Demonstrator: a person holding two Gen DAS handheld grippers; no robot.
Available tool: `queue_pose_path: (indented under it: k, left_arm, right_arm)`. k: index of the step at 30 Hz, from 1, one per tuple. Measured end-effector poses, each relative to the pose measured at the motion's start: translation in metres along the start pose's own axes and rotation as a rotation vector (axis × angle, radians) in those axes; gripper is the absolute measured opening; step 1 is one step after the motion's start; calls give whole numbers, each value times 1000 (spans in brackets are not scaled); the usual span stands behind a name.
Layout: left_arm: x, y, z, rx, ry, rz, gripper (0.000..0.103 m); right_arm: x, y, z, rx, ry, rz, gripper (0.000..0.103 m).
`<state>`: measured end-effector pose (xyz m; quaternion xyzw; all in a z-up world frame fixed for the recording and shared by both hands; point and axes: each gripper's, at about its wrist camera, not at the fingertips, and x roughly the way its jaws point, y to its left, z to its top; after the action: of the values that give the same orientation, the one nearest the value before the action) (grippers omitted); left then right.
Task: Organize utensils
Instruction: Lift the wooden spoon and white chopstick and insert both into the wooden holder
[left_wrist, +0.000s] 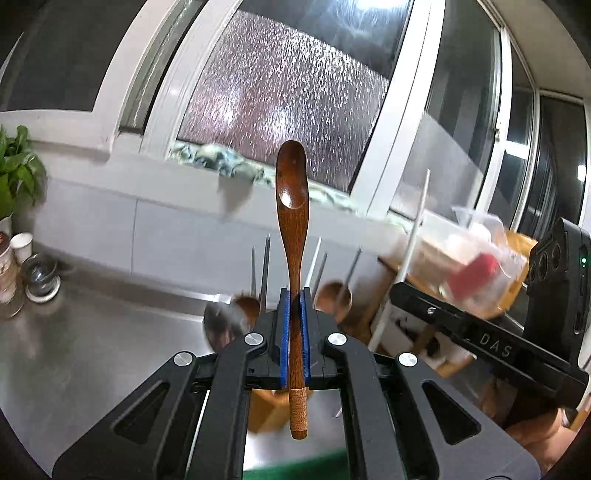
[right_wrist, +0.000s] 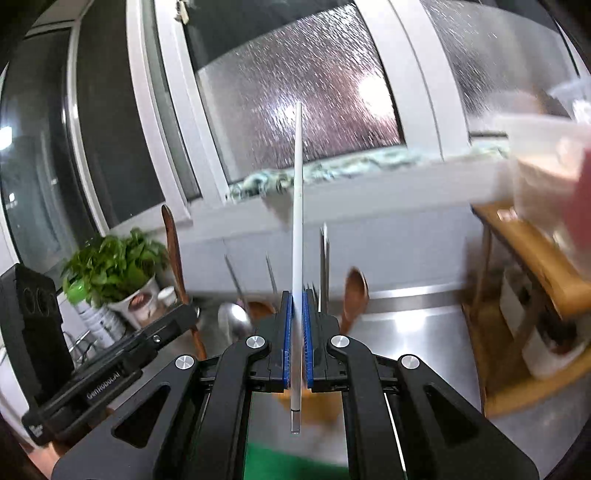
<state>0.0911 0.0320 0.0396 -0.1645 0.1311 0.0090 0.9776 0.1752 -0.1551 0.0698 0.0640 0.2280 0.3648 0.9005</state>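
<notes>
**Both grippers raised, each pinching a utensil**

By the potted plant (right_wrist: 110, 266) on the steel counter (left_wrist: 92, 350), the left gripper (left_wrist: 294, 295) is pressed shut on a wooden spoon (left_wrist: 291, 206), bowl end forward, cord-wrapped handle behind the pads. To its right, the right gripper (right_wrist: 296, 299) pinches a thin white chopstick (right_wrist: 297, 184) the same way. More utensils (right_wrist: 325, 258) stand just beyond, in a holder I can't see clearly. The chopstick is slim and smooth; a quick tilt could let it slide through the pads, or either long end could knock those standing handles.
</notes>
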Motion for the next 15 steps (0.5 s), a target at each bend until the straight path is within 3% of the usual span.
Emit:
queue_pose_path:
  k: [8,15]
  left_arm:
    - [40,-6,-8,56,-28,-2,4]
    - [54,-3,-22,110,-48,20,4]
  right_arm:
    - [38,-15,1,-8,-7,4,6]
    - [47,-21,-10,-39,6,22,6]
